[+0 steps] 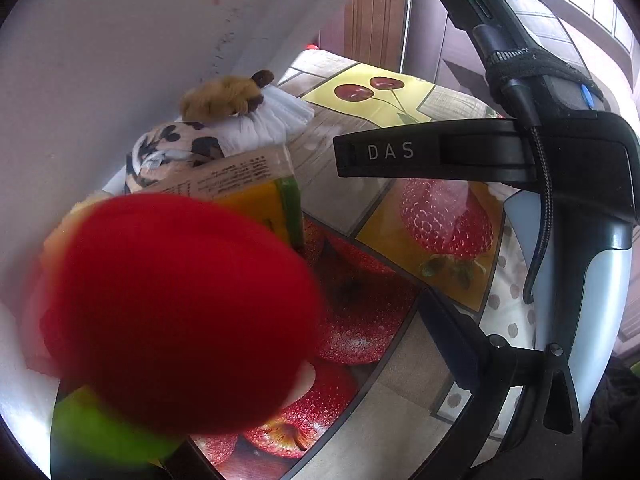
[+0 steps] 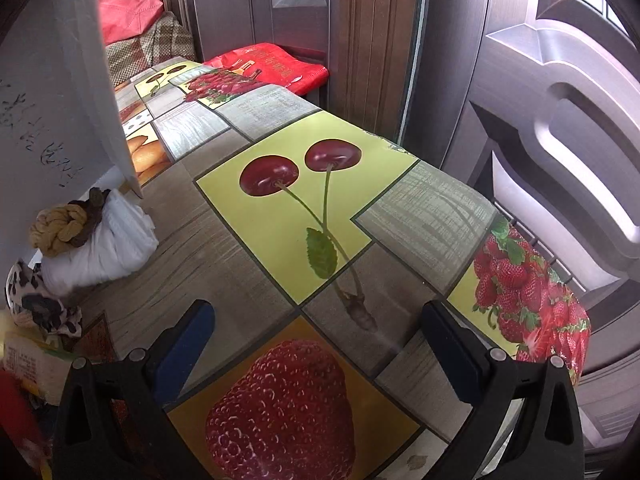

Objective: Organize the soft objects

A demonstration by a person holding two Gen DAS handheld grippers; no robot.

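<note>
Filling most of the left wrist view, a blurred round red plush object (image 1: pixel 180 312) sits right at the left gripper (image 1: pixel 256 380), with a blurred lime-green piece (image 1: pixel 100 428) beneath it; only the right-hand finger (image 1: pixel 452 344) shows clear of it, so I cannot tell whether the jaws are clamped on the plush. Behind it stands a yellow-and-green printed carton (image 1: pixel 256 184), then a leopard-print fabric bundle (image 1: pixel 172 152), a white crumpled cloth bundle (image 1: pixel 264 120) and a tan knotted fabric piece with dark brown ends (image 1: pixel 224 96) resting on the white one, all ranged along the white wall (image 1: pixel 120 40). These lie on the fruit-print tablecloth (image 2: pixel 280 208). The right gripper (image 2: pixel 320 332) hangs over the printed strawberry, jaws spread wide with nothing between them, blue-padded finger (image 2: pixel 184 344) to the left. A red bag (image 2: pixel 272 64) lies at the table's far end.
</note>
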